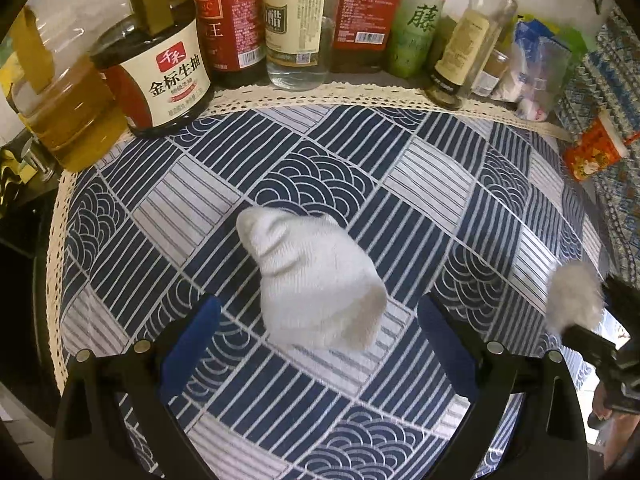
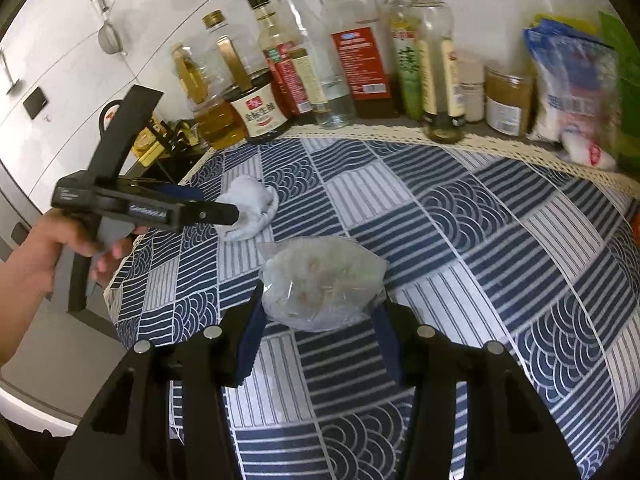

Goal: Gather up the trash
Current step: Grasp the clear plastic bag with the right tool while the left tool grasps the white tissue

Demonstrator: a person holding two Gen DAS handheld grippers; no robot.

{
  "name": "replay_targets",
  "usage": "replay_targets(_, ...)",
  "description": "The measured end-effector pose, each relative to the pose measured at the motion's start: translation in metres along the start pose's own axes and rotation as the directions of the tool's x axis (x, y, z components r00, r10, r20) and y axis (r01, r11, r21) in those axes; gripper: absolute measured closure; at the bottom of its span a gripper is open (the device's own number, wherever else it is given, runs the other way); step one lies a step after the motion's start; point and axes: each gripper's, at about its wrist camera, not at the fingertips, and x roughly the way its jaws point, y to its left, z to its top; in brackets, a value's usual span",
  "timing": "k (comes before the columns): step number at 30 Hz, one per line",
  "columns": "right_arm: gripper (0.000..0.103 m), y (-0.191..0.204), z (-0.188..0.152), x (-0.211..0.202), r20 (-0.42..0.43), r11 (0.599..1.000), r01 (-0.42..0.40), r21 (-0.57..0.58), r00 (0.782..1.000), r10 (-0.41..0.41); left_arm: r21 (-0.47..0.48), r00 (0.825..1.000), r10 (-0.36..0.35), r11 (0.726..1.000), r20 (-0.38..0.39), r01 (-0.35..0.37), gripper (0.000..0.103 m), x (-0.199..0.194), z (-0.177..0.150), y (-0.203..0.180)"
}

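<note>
A crumpled white tissue lies on the blue patterned tablecloth. My left gripper is open, its blue-padded jaws on either side of the near end of the tissue, not touching it. In the right wrist view the tissue lies partly behind the left gripper. My right gripper is shut on a clear crumpled plastic bag, held between its blue pads just above the cloth. The bag shows at the right edge of the left wrist view.
A row of sauce, vinegar and oil bottles stands along the back behind the lace edge. A soy sauce jug and an oil jug stand at back left. A red carton and food bags are at the right.
</note>
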Motion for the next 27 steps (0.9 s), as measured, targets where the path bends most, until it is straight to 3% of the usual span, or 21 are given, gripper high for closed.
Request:
replay_targets(5, 0.053, -0.009, -0.008, -0.005, 0.005, 0.999, 0.007, 0.042, 1.0, -0.007, 0.003, 1.0, 0.021, 1.0, -0.021, -0.021, 0.008, 0.017, 0.01, 0.0)
replay_targets(10, 0.053, -0.013, -0.014, -0.006, 0.005, 0.998, 0.011, 0.069, 1.0, -0.011, -0.019, 0.999, 0.023, 1.0, -0.043, -0.024, 0.026, 0.029, 0.017, 0.007)
replay_targets(12, 0.053, -0.013, -0.015, -0.005, 0.001, 0.998, 0.014, 0.068, 1.0, -0.014, -0.019, 0.999, 0.018, 1.0, -0.046, -0.019, 0.043, 0.03, 0.017, 0.008)
replay_targets(18, 0.053, -0.009, -0.015, -0.001, -0.006, 0.998, 0.011, 0.065, 1.0, -0.01, -0.018, 0.999, -0.011, 1.0, -0.038, 0.01, 0.063, 0.025, 0.014, 0.006)
replay_targets(21, 0.053, -0.006, -0.013, 0.001, -0.012, 0.998, 0.012, 0.058, 1.0, -0.012, -0.026, 0.999, -0.026, 0.999, -0.029, 0.025, 0.069, 0.021, 0.012, 0.009)
replay_targets(27, 0.053, 0.0, -0.014, 0.002, -0.022, 0.998, 0.023, 0.058, 1.0, -0.022, -0.051, 0.999, -0.048, 0.998, 0.001, 0.048, 0.073, 0.004, 0.002, 0.02)
